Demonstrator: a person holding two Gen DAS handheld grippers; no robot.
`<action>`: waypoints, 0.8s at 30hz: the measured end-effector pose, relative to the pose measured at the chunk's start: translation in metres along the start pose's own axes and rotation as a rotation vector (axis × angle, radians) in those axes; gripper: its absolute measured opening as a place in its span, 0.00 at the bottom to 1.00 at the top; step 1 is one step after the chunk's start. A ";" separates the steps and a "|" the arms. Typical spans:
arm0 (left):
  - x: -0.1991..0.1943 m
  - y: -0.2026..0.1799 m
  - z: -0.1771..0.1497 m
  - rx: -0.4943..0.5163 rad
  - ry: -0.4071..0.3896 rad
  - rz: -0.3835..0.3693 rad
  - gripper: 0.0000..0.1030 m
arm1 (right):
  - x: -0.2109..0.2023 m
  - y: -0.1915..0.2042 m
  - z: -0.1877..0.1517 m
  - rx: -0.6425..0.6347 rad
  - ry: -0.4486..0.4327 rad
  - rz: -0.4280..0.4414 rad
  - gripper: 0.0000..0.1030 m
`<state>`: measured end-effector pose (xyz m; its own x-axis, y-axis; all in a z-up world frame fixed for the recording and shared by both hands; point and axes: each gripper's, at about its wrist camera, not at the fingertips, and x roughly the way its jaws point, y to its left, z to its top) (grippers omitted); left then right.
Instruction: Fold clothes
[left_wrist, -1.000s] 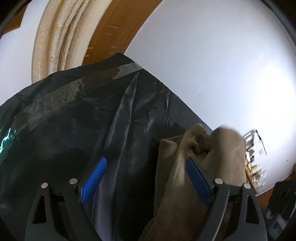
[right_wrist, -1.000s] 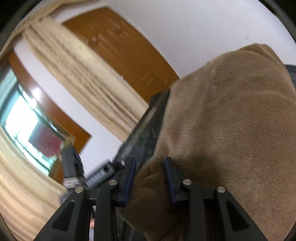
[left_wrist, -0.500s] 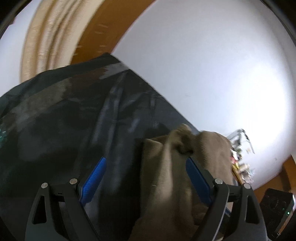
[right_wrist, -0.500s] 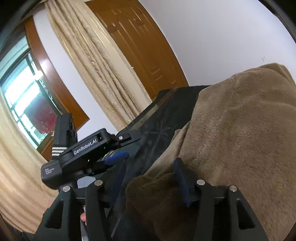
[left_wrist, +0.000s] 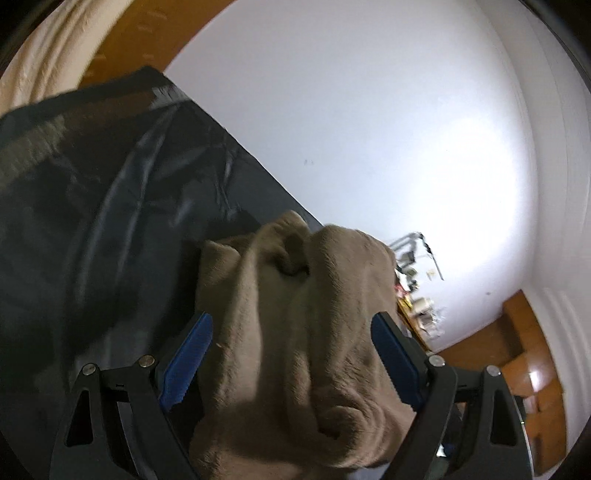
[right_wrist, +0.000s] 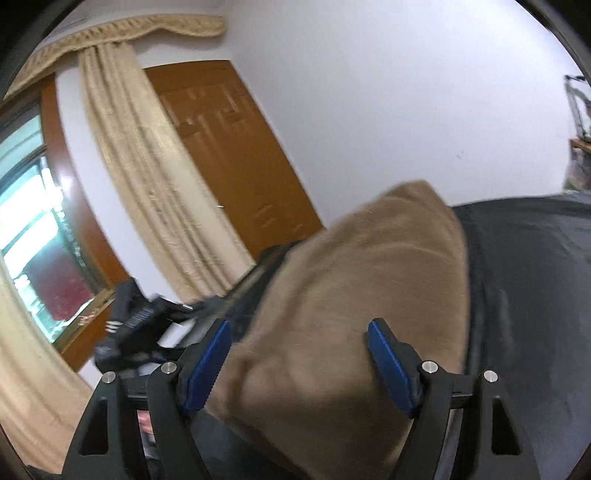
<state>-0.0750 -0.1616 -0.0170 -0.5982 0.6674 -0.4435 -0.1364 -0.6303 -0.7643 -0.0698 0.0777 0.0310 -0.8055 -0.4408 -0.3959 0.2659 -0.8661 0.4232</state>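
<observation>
A brown fleece garment (left_wrist: 295, 295) lies bunched on a surface covered by a black sheet (left_wrist: 92, 221). My left gripper (left_wrist: 290, 354) stands wide open, and the bunched cloth fills the gap between its blue pads (left_wrist: 188, 354). In the right wrist view the same brown garment (right_wrist: 351, 277) rises as a hump in front of my right gripper (right_wrist: 299, 354). Its jaws are opening; the cloth sits between them, but the pads (right_wrist: 388, 354) do not press on it. The body of the left gripper (right_wrist: 144, 325) shows at the left of that view, blurred.
The black sheet (right_wrist: 535, 277) stretches away to the right. Behind it are a white wall, a wooden door (right_wrist: 229, 155), a beige curtain (right_wrist: 147, 166) and a window (right_wrist: 29, 240). A cluttered shelf (left_wrist: 413, 288) and wooden furniture (left_wrist: 532, 350) stand far right.
My right jaws, narrow around a fold of the brown garment a second ago, have spread wide and swung sideways. The left gripper has turned, so the cloth now lies between its fingers.
</observation>
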 end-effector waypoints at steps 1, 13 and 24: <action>0.000 -0.003 0.000 0.005 0.016 -0.008 0.88 | -0.003 -0.005 -0.004 -0.011 -0.010 -0.022 0.76; 0.058 -0.039 0.023 0.073 0.261 -0.046 0.88 | -0.021 -0.043 -0.013 0.072 -0.062 -0.084 0.76; 0.109 -0.048 0.018 0.137 0.446 0.005 0.88 | -0.032 -0.057 -0.006 0.171 -0.070 -0.083 0.76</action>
<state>-0.1481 -0.0664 -0.0203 -0.2050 0.7505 -0.6282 -0.2553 -0.6606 -0.7059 -0.0559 0.1397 0.0147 -0.8574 -0.3472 -0.3799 0.1084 -0.8434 0.5262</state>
